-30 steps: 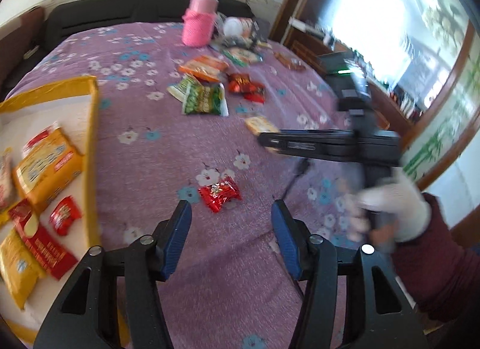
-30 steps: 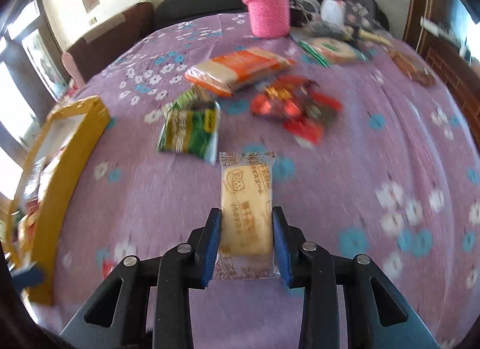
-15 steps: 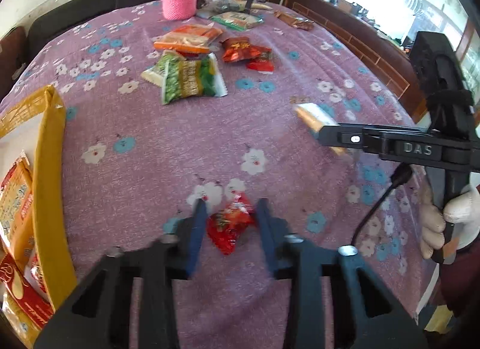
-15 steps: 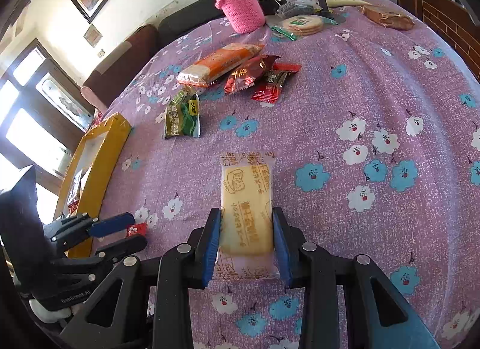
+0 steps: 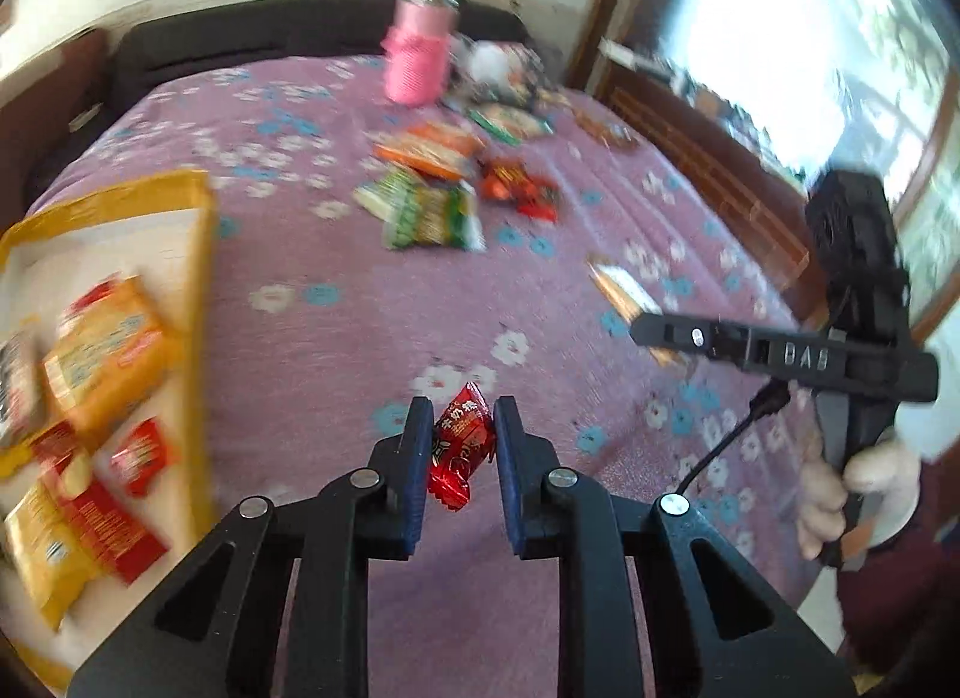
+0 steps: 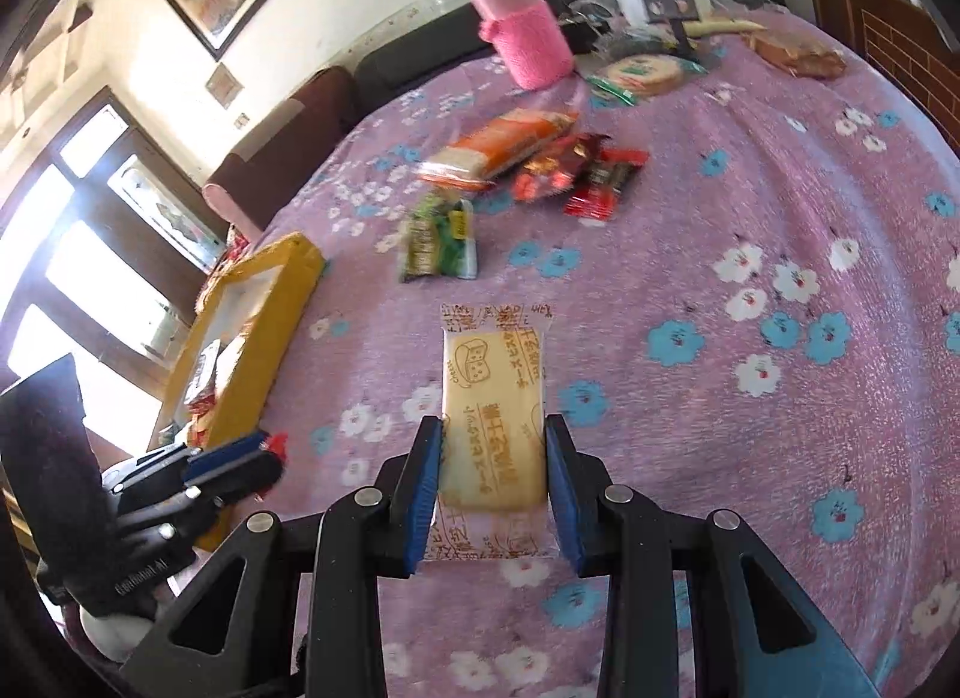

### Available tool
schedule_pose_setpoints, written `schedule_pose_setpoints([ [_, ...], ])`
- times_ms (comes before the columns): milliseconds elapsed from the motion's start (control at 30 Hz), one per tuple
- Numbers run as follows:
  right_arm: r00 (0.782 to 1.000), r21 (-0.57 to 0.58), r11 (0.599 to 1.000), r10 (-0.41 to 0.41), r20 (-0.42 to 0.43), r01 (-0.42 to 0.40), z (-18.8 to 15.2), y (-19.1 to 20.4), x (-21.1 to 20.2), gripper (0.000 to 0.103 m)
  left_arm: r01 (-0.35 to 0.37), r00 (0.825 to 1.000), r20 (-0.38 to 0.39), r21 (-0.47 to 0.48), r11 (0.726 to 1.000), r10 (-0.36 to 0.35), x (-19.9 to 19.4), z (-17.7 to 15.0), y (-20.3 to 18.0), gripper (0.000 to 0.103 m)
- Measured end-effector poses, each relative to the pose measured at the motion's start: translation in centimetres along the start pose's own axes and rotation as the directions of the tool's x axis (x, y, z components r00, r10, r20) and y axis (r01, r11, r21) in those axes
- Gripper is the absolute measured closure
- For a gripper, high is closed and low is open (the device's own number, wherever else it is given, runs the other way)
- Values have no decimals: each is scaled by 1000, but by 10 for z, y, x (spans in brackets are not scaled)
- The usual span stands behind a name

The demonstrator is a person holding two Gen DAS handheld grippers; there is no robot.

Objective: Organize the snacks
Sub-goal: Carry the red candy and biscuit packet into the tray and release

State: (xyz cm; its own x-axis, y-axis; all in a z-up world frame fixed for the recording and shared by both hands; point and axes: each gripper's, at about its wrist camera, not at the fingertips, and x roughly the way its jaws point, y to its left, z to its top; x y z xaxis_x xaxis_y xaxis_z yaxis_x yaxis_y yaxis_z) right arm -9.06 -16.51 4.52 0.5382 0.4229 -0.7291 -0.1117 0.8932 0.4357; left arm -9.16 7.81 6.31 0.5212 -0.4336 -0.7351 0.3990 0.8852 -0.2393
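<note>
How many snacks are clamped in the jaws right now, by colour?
red candy: 1
yellow biscuit pack: 1
Total: 2

A small red candy in a shiny wrapper is pinched up off the purple flowery cloth, and a long pale yellow biscuit pack with a clear wrapper is held up flat the same way. More snacks lie loose in the middle of the cloth: a green bag, an orange pack and some red and brown packs close together. The yellow box lies at the cloth's edge with yellow and red packs lying flat inside it.
</note>
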Motion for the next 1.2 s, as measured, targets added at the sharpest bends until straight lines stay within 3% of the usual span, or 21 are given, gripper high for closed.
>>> schedule_pose_setpoints([
  [233, 998, -86, 995, 58, -16, -60, -3, 57, 2, 69, -85, 989, 104, -189, 978, 106, -64, -20, 67, 85],
  [467, 985, -203, 966, 144, -96, -161, -13, 140, 25, 69, -220, 954, 123, -326, 919, 272, -102, -47, 131, 85],
  [733, 965, -360, 906, 152, -215, -223, -42, 239, 71, 69, -252, 951, 72, -390, 886, 302, -95, -68, 163, 84],
  [967, 956, -422, 883, 88, -280, -205, -61, 275, 114, 70, -217, 953, 96, -450, 866, 289, -109, -79, 183, 81],
  [1033, 957, -429, 882, 75, -281, -196, -65, 276, 120, 66, -205, 952, 109, -466, 861, 286, -114, -81, 187, 77],
  [1200, 960, -416, 890, 78, -269, -189, -63, 275, 118, 62, -218, 932, 146, -504, 835, 331, -131, -79, 189, 43],
])
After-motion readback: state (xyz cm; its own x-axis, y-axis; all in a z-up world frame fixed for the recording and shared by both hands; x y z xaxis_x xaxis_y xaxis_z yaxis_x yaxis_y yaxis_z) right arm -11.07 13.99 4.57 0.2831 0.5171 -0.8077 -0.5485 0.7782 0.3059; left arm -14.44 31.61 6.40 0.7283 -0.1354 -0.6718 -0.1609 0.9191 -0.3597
